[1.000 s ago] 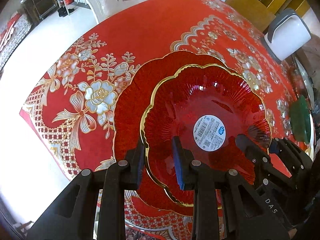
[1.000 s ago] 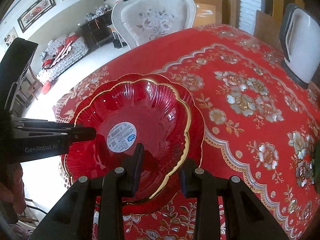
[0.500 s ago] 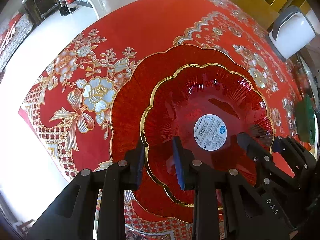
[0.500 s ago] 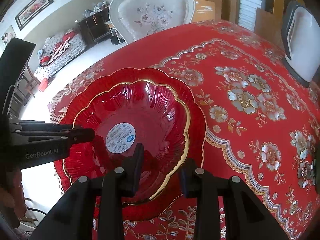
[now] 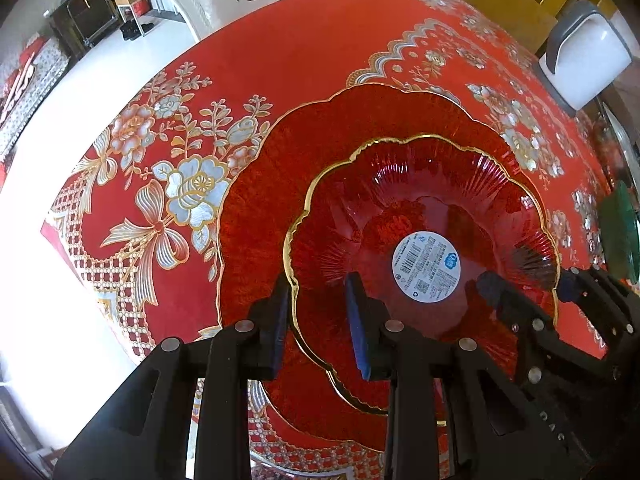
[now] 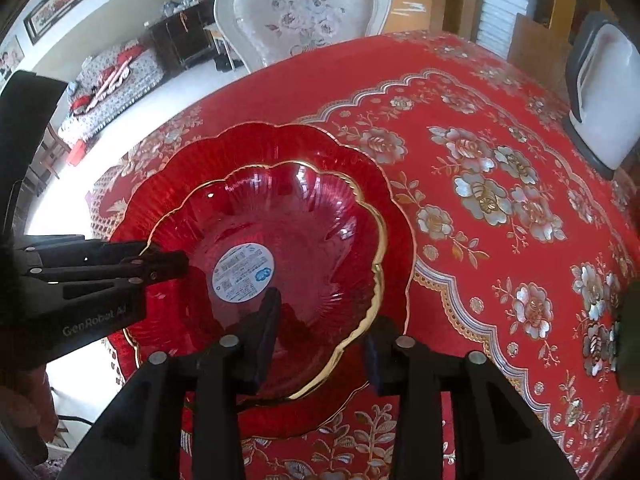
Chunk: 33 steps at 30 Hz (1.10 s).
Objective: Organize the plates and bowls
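A red glass bowl (image 5: 440, 200) with a gold scalloped rim and a round white label sits inside a larger red scalloped plate (image 5: 300, 152) on the red floral tablecloth. My left gripper (image 5: 318, 312) is open, its jaws straddling the bowl's near rim with a gap on each side. My right gripper (image 6: 320, 340) is open and straddles the bowl's (image 6: 312, 216) opposite rim over the plate (image 6: 400, 240). Each gripper shows in the other's view, the right one (image 5: 524, 280) and the left one (image 6: 160, 260).
A dark green dish (image 5: 620, 232) lies at the table's right edge. A white container with a grey lid (image 6: 604, 104) stands at the far right. A cream upholstered chair (image 6: 304, 12) stands behind the table. The table edge (image 5: 80, 240) drops off to the left.
Both grippers have opened a little around the bowl's rim. The bowl has sunk toward the plate and both cameras have drawn back slightly.
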Tool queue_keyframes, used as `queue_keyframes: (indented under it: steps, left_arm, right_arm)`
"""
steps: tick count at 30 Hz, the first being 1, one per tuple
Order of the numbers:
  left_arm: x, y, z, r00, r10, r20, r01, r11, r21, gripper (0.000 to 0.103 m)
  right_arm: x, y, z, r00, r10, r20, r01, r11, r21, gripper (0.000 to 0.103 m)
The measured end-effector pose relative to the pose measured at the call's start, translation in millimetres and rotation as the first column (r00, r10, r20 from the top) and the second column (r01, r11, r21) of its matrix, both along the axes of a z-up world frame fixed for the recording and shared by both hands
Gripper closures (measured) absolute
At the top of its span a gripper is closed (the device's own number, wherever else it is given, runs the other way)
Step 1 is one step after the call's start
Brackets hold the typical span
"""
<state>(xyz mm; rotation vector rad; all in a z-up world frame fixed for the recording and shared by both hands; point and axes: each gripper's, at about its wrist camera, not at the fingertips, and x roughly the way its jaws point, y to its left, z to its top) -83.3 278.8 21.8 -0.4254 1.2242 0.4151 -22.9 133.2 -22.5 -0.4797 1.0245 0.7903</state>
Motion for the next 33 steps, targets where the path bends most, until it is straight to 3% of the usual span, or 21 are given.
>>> queue_keyframes:
  steps: [9,15,16,20,24,27,33]
  left_arm:
    - [3.8,-4.0,-2.0,1.000,-0.008,-0.013,0.008,1.000,0.016,0.076]
    - [2.1,-8.0,4.7,1.000,-0.011,-0.017,0.012,0.999,0.036,0.074]
    - [1.3,-8.5,7.2,1.000,-0.014,-0.017,0.015,0.999,0.045,0.073]
    - [-4.0,-9.1,20.4,1.000,-0.026,-0.002,0.026,0.997,0.072,0.050]
    - [-10.7,-11.2,40.7,0.999,-0.044,0.023,0.042,0.995,0.096,0.050]
    - [-10.5,-16.8,51.8,0.997,-0.065,0.034,0.061,0.992,0.110,0.042]
    - [3.9,-39.7,67.4,0.991,-0.122,0.062,0.116,0.989,0.095,0.042]
  right_arm:
    - [-2.2,2.3,7.8,1.000,-0.009,0.006,0.009,0.998,-0.056,0.059]
    - [2.6,-11.9,21.9,0.999,-0.036,-0.038,0.036,0.999,0.003,0.055]
    - [2.5,-14.0,24.0,0.998,-0.037,-0.046,0.038,0.999,0.013,0.055]
    - [1.6,-25.3,35.5,0.997,-0.035,-0.063,0.039,0.997,0.067,0.054]
    - [7.3,-40.2,43.1,0.990,-0.050,-0.130,0.067,0.990,0.128,0.051]
    - [15.4,-54.0,44.3,0.980,-0.085,-0.180,0.113,0.982,0.150,0.051]
    - [21.7,-80.8,47.6,0.970,-0.142,-0.197,0.172,0.974,0.146,0.050]
